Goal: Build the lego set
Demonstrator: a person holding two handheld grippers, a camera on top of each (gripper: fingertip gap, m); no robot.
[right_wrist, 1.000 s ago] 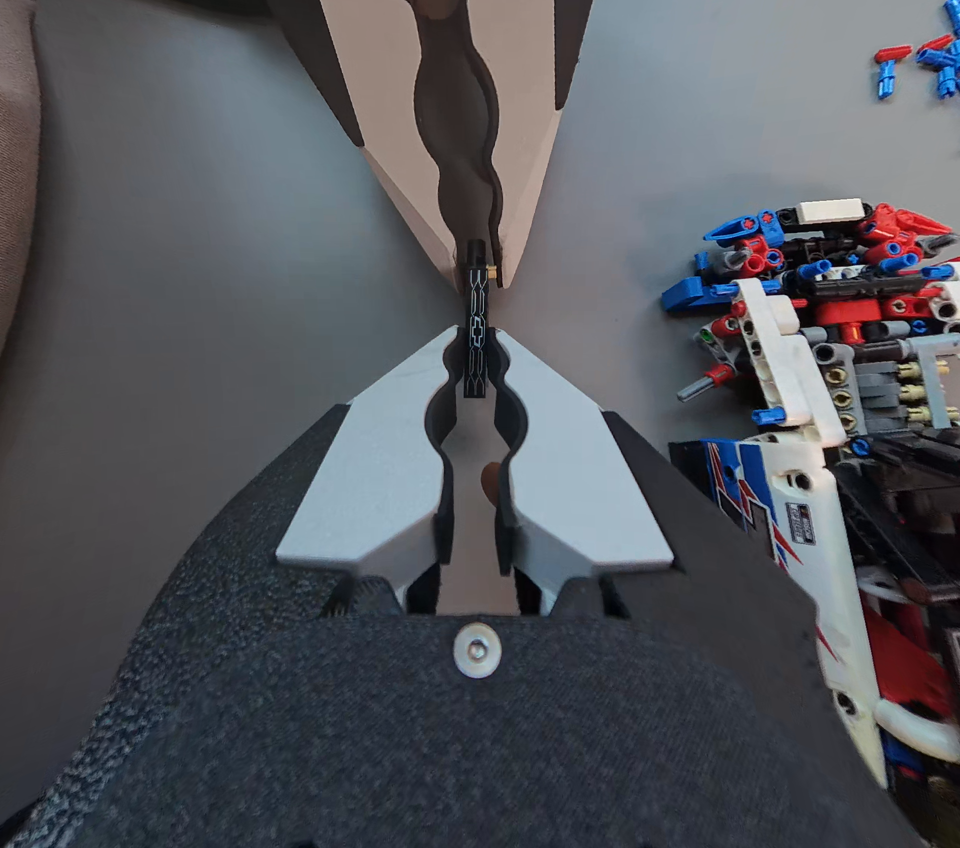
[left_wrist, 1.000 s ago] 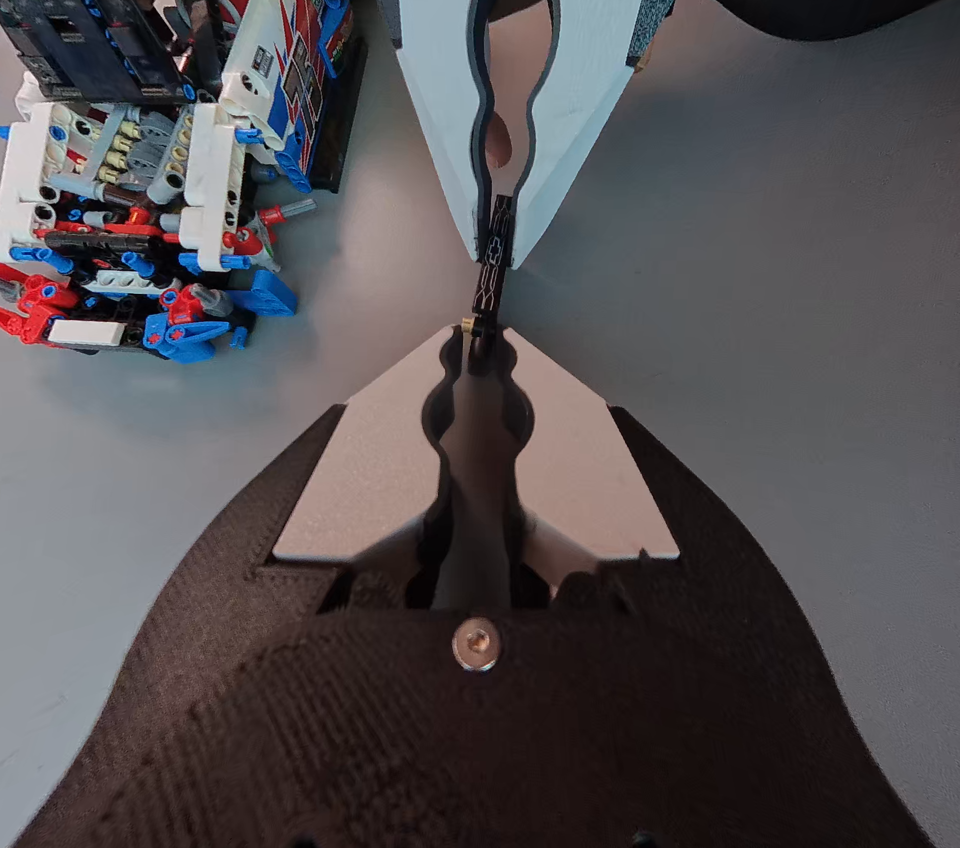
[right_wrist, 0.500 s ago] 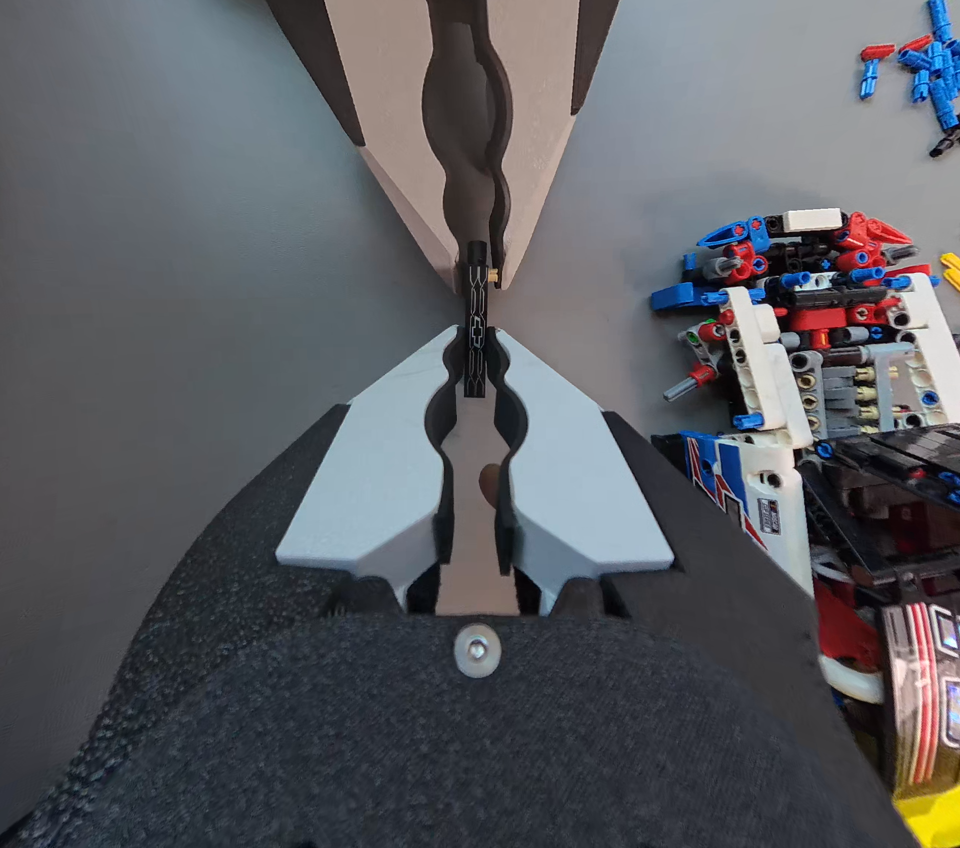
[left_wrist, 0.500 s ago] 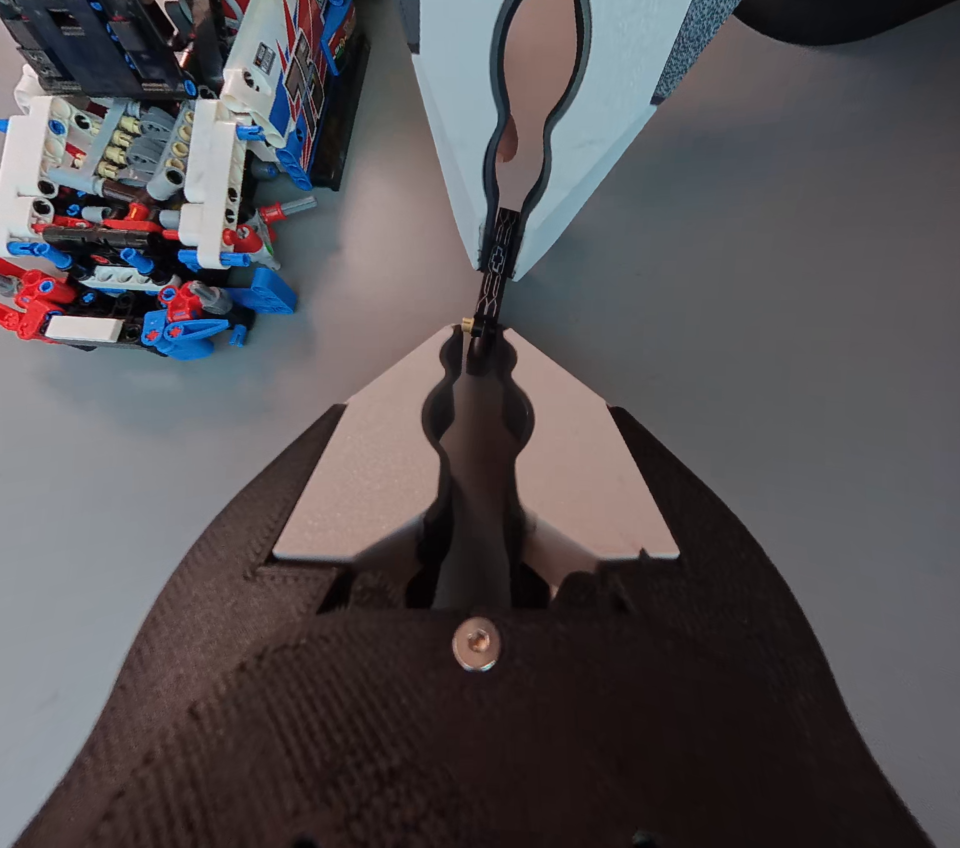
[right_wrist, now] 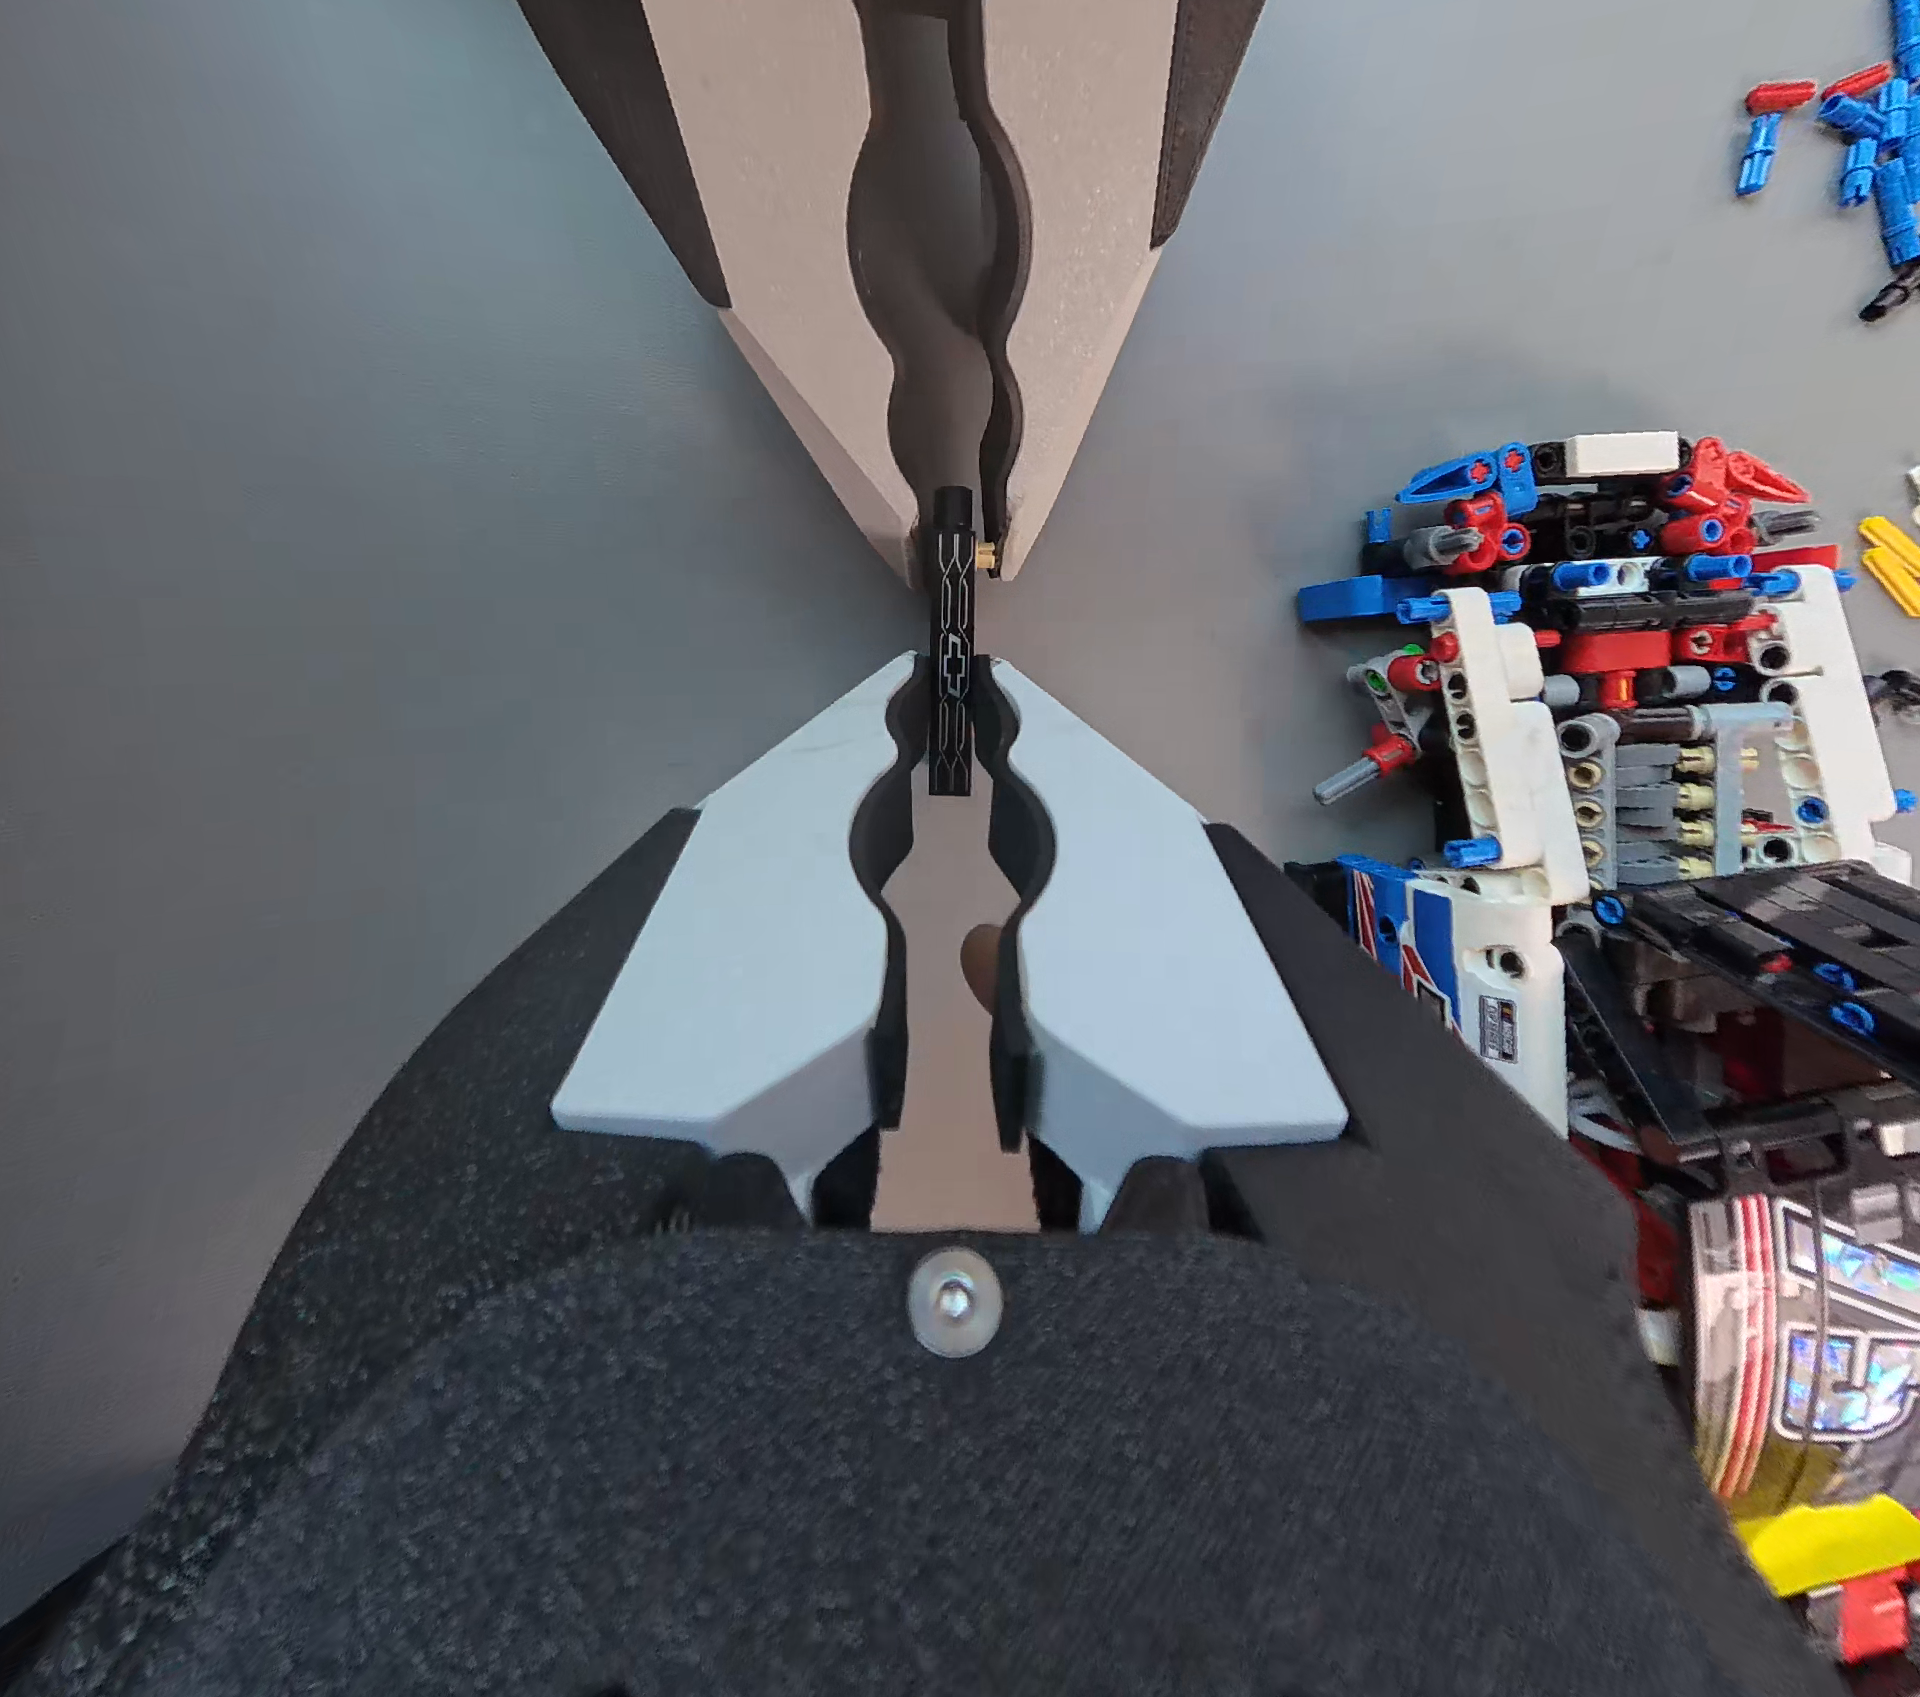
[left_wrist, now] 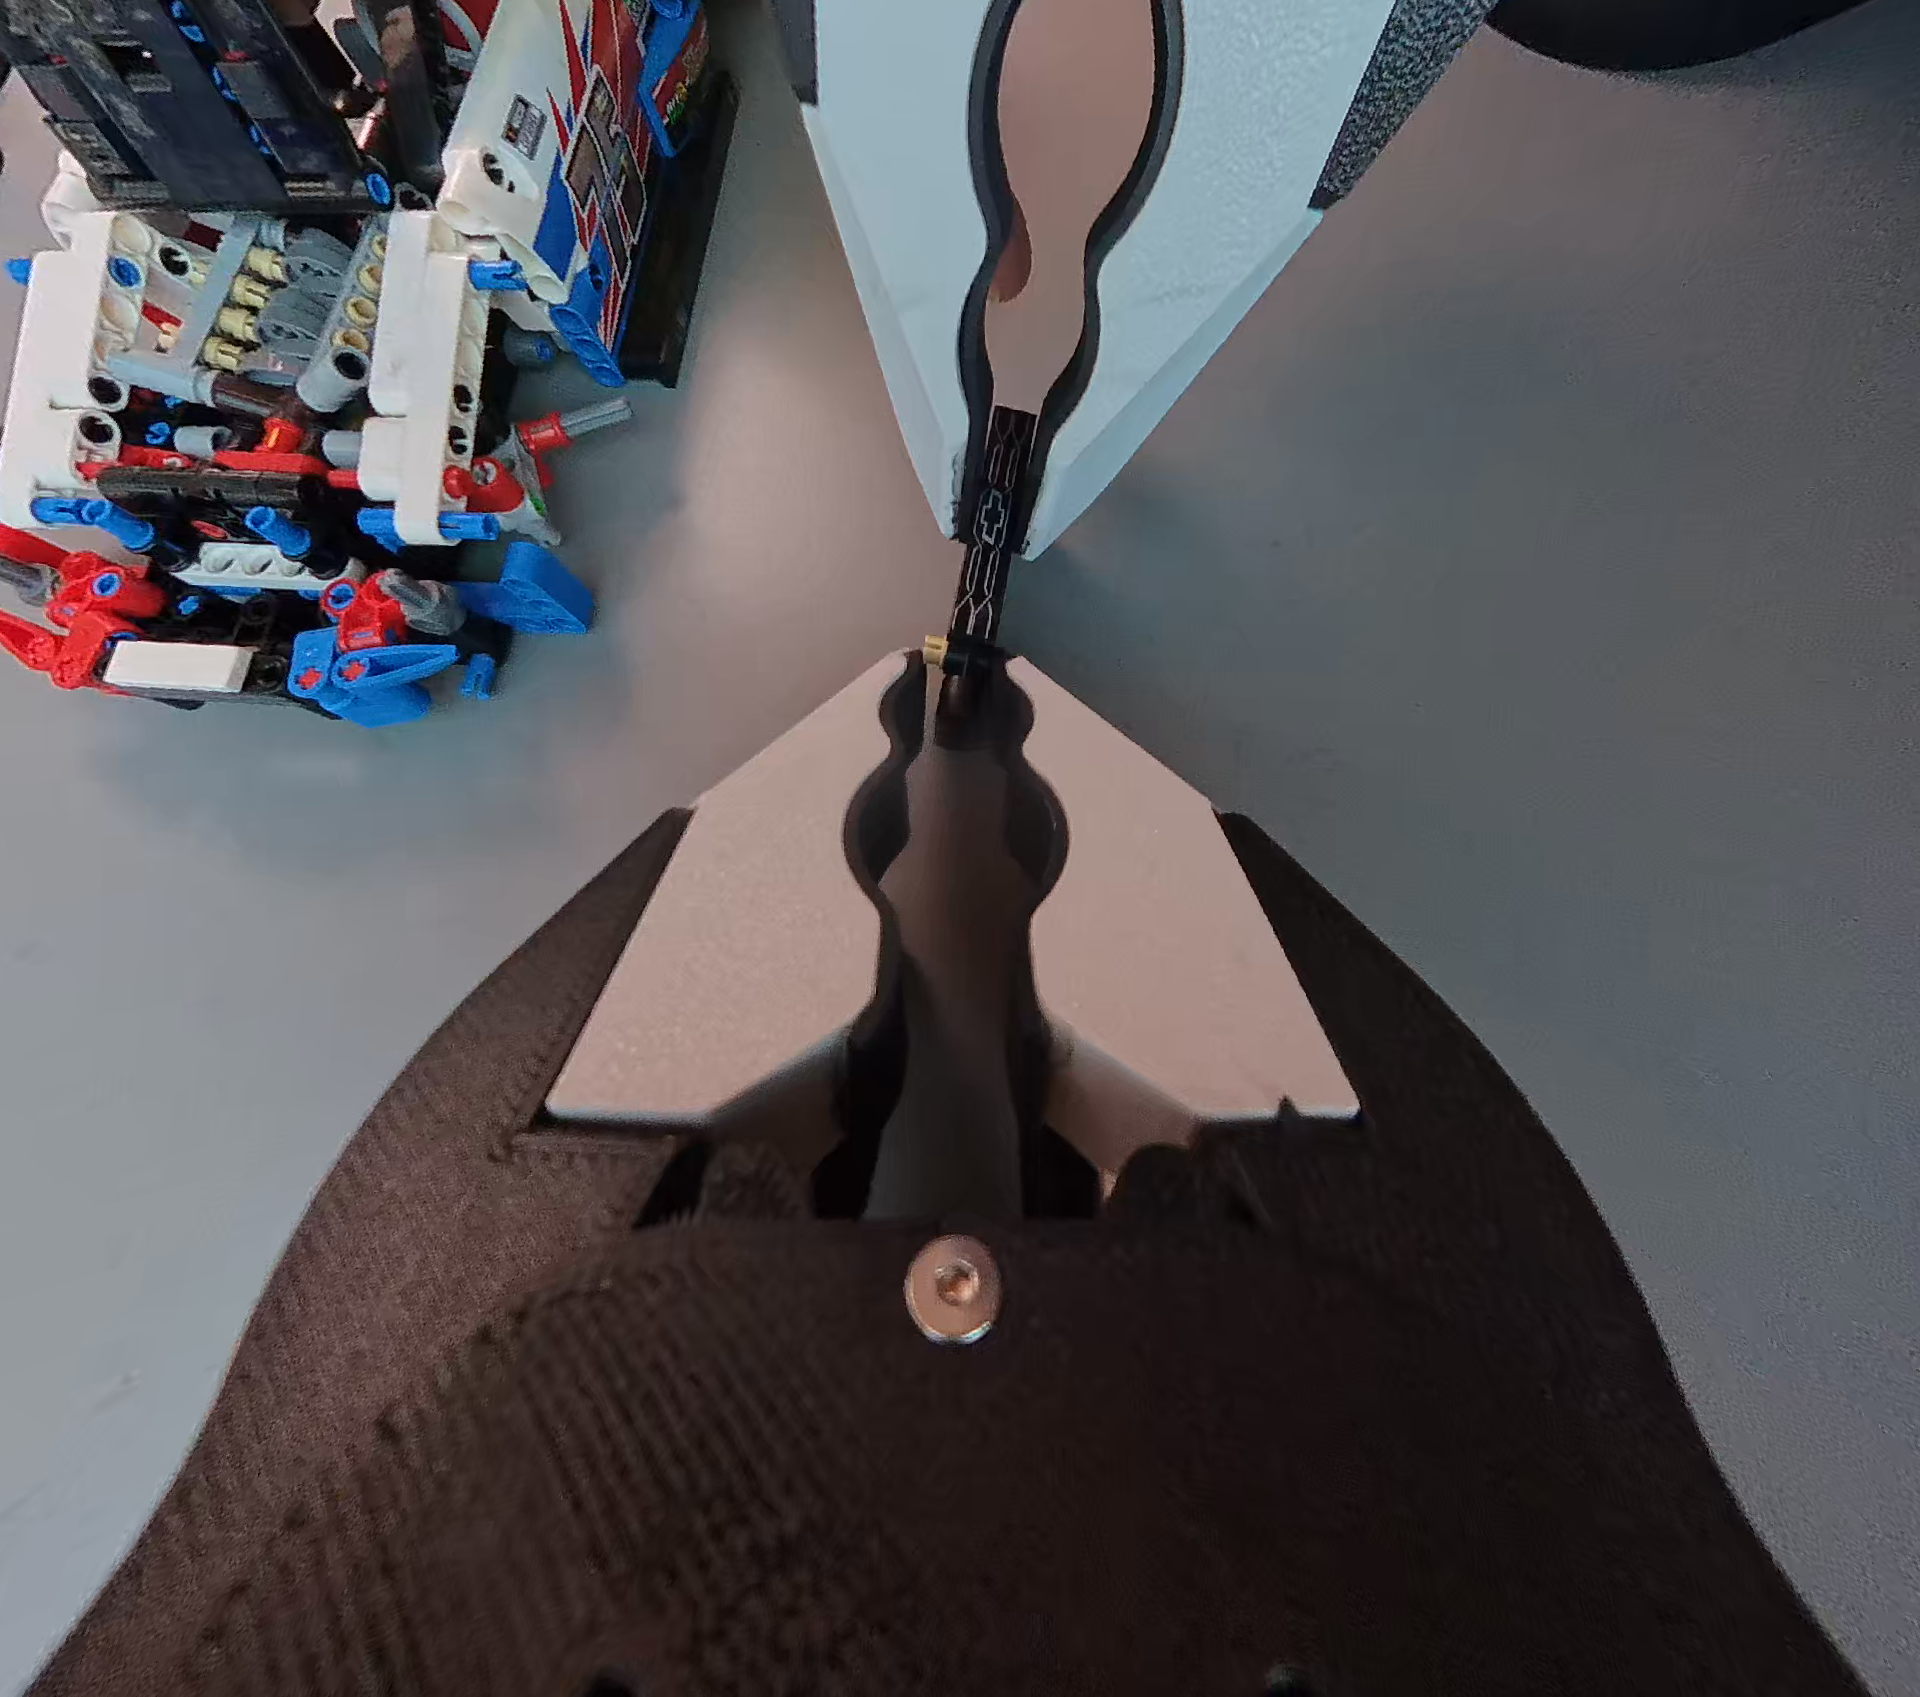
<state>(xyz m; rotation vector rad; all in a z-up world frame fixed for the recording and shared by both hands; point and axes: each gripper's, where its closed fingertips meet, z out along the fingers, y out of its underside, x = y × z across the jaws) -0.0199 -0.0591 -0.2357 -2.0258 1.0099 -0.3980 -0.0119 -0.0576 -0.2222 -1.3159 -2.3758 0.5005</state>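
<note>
Right wrist view: slim patterned black beam

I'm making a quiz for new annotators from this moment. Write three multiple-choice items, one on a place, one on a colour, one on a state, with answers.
1. Where is the black patterned beam?
A. Lying on the grey table
B. Held in the air between the two grippers
C. Clipped onto the car model

2. What colour is the small pin sticking out of the beam's side, by the left gripper?
A. Tan
B. Green
C. Blue

3. How does the right gripper stand?
A. Wide open
B. Shut on nothing
C. Shut on the beam

Answers: 1 B, each gripper pinches one end above the table; 2 A, a tan tip shows in both views; 3 C, its pale fingers clamp the beam's end, away from the car model.
</note>
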